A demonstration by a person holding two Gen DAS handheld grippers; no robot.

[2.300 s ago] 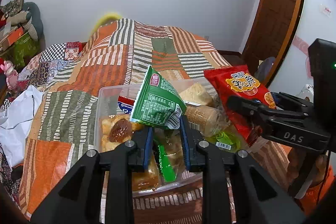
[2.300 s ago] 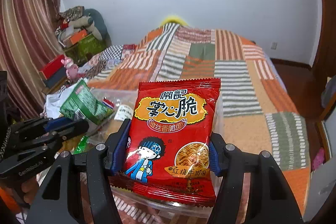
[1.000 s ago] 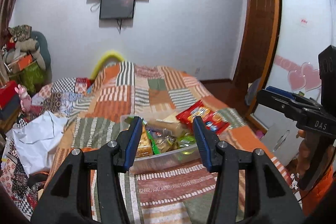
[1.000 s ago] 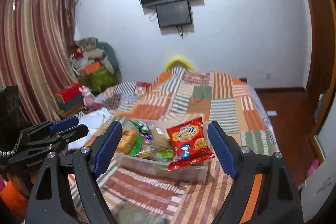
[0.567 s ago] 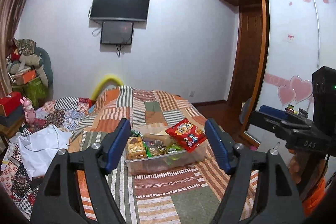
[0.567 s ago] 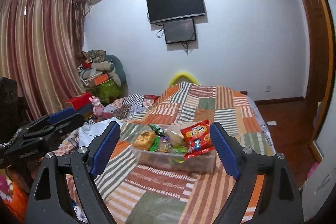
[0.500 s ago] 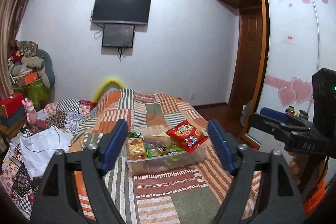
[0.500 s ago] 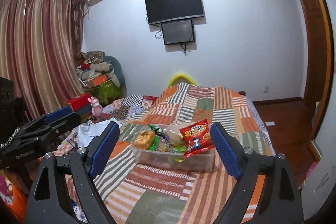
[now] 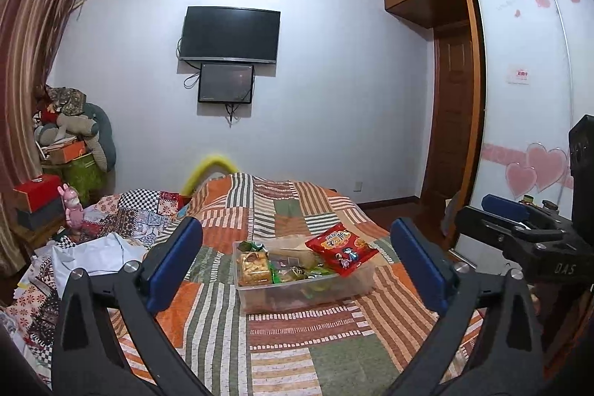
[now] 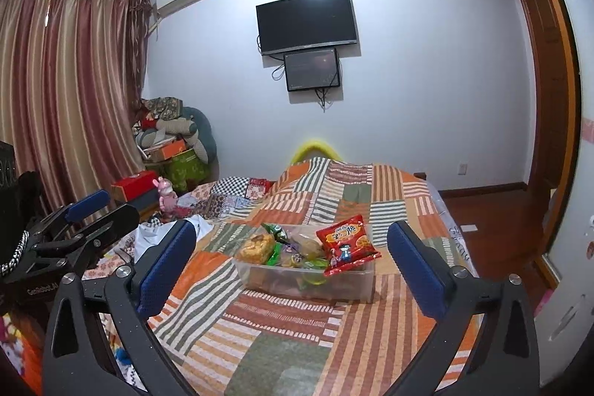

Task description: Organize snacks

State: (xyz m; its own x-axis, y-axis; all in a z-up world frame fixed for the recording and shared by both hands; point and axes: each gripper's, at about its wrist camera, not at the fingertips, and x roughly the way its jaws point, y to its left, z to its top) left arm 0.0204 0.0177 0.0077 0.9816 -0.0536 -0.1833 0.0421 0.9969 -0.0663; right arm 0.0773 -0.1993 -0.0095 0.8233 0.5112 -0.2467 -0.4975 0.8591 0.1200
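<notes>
A clear plastic bin full of snacks stands on the patchwork bed. A red noodle packet leans on its right rim. A golden bread packet and a green packet lie at its left. My left gripper is well back from the bin, its jaws opening wide with nothing between them. My right gripper is equally far back, jaws opening and empty. Each gripper also shows at the edge of the other's view.
The striped quilt covers the bed. White cloth, stacked boxes and a pink toy crowd the left side. A wardrobe and a wooden door stand at the right.
Both grippers let go of their packets, the green one and the red one, which now rest in the bin. Both have drawn back from the bin and their jaws have widened.
</notes>
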